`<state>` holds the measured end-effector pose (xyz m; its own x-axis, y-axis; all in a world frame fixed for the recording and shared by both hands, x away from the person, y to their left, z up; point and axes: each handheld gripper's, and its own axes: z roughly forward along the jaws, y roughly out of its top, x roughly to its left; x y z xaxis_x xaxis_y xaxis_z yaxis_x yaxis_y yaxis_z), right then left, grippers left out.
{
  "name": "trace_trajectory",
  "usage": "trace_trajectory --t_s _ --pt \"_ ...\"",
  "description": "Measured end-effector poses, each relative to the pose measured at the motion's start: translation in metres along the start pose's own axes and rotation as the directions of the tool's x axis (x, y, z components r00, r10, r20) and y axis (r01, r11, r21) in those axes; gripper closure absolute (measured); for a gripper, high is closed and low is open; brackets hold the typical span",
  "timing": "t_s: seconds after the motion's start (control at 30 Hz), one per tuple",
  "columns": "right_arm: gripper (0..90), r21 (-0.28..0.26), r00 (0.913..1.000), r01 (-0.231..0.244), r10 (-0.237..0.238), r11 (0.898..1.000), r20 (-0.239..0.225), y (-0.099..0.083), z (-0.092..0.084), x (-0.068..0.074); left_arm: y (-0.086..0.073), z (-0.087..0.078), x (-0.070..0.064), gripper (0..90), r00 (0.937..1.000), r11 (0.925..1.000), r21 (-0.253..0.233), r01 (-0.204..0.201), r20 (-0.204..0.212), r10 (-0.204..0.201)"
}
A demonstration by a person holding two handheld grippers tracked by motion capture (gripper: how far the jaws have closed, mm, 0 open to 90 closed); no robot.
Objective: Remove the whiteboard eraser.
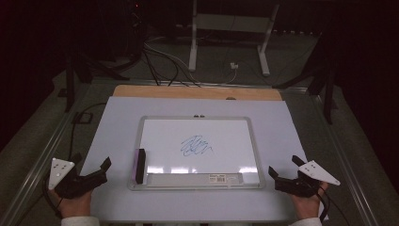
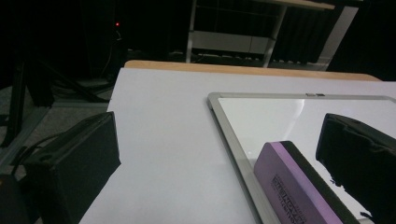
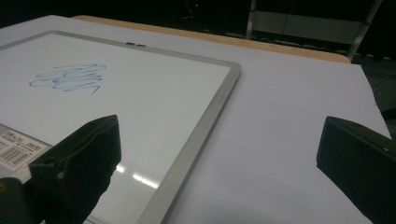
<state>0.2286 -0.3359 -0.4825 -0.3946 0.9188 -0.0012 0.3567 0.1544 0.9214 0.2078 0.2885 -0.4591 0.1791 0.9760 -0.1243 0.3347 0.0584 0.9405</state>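
A silver-framed whiteboard [image 1: 134, 141] lies flat on the white table top, with a blue scribble [image 1: 196, 146] near its middle. A purple eraser with a black felt side [image 1: 139, 165] stands on edge at the board's left rim, and it fills the lower right of the left gripper view [image 2: 292, 186]. My left gripper [image 1: 91, 165] rests open at the table's front left, a short way left of the eraser, with nothing between its jaws. My right gripper [image 1: 286, 167] is open at the front right, just off the board's right frame [image 3: 205, 126], holding nothing. The scribble [image 3: 70, 77] lies far left of it.
A wooden strip [image 1: 197, 92] borders the table's far edge. Beyond it on the dark floor stand a white stand's legs [image 1: 193, 47] and loose cables [image 1: 160, 61]. Metal rails [image 1: 42, 155] run along both sides of the table. A label strip [image 1: 221, 178] lines the board's near edge.
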Motion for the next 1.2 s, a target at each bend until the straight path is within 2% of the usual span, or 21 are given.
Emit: trace_trajectory --t_s 0.1,0.23,0.37,0.6,0.87,0.9,1.03,1.2 --pt "0.3 0.003 0.9999 0.015 -0.015 1.0 0.003 0.0 0.001 0.002 0.003 0.0 -0.001 0.4 0.9998 0.9999 0.008 -0.009 0.015 0.009" --pt "0.0 -0.004 0.9999 0.008 -0.009 1.0 -0.009 0.0 0.0 0.002 0.007 0.002 -0.003 0.4 0.9975 0.9995 0.022 -0.024 0.067 0.023" --pt "0.0 -0.035 0.998 -0.04 0.038 0.999 -0.049 0.001 -0.003 0.0 0.008 0.006 -0.006 0.4 0.9957 0.9992 0.018 -0.036 0.086 0.034" --pt "0.0 -0.047 0.998 -0.038 0.036 0.998 -0.052 0.002 -0.004 0.0 0.01 0.013 -0.013 0.4 0.9956 0.9989 0.024 -0.041 0.085 0.039" --pt "0.0 -0.052 0.9978 -0.042 0.039 0.998 -0.053 0.002 -0.005 0.0 0.009 0.026 -0.02 0.4 0.9958 0.9946 0.101 -0.021 0.091 0.012" --pt "0.0 -0.053 0.9979 -0.042 0.039 0.998 -0.052 0.002 -0.005 0.0 0.008 0.029 -0.021 0.4 0.9959 0.9916 0.126 -0.028 0.089 0.017" --pt "0.0 -0.054 0.9978 -0.044 0.042 0.998 -0.052 0.002 -0.005 0.0 0.006 0.035 -0.024 0.4 0.9948 0.9867 0.16 -0.031 0.101 0.015" --pt "0.0 -0.052 0.9979 -0.041 0.038 0.998 -0.052 0.002 -0.005 0.0 0.003 0.04 -0.028 0.4 0.9928 0.9793 0.195 -0.056 0.115 0.034"
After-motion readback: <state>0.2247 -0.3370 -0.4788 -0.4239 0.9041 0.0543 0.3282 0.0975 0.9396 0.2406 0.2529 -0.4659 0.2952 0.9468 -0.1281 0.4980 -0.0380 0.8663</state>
